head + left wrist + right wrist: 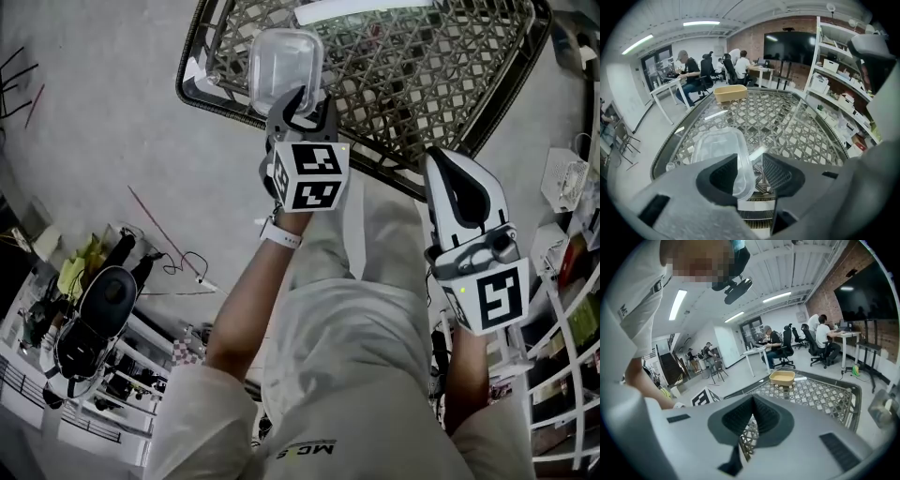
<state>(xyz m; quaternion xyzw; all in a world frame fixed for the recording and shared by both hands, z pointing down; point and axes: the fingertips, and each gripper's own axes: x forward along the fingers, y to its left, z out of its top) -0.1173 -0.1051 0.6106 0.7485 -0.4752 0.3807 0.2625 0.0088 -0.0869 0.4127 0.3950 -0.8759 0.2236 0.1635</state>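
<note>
A clear plastic container (281,56) lies on a dark lattice-top table (422,84) near its front edge. My left gripper (302,101) is at the container's near end. In the left gripper view the container (717,147) has its near wall between the jaws of the left gripper (750,161). The wall lies against the left pad (719,176), and a narrow gap shows before the right pad, so the jaws stand open. My right gripper (441,159) hovers off the table's front right edge. In its own view the right gripper (753,399) is shut, empty.
A tan tray (730,93) sits at the far end of the table (787,122). Shelves with boxes (839,93) run along the right side. People sit at desks (689,75) beyond. Cluttered racks (94,319) stand on the floor at the left.
</note>
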